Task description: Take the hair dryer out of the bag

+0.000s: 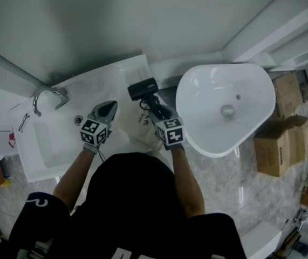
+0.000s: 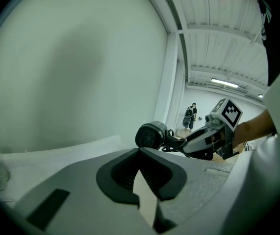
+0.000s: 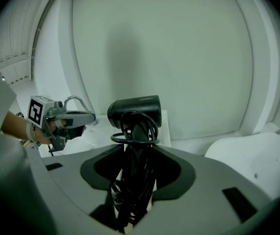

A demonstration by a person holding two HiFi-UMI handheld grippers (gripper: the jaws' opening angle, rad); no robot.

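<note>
My right gripper (image 1: 155,106) is shut on the handle of the black hair dryer (image 1: 143,89), over the white counter between the two basins. In the right gripper view the dryer (image 3: 135,110) stands upright with its black cord looped round the handle, and both fill the gap between my jaws (image 3: 137,155). The cream cloth bag (image 1: 135,128) lies below and between my grippers, clear of the dryer's head. My left gripper (image 1: 109,108) is shut, and a strip of cream cloth shows between its pads (image 2: 144,199). From the left gripper view the dryer (image 2: 151,135) is just ahead.
A white rectangular sink (image 1: 46,139) with a chrome tap (image 1: 48,95) lies at the left. A large rounded white basin (image 1: 197,139) is at the right. Cardboard boxes (image 1: 278,144) stand on the floor beyond it. A plain wall closes off the far side.
</note>
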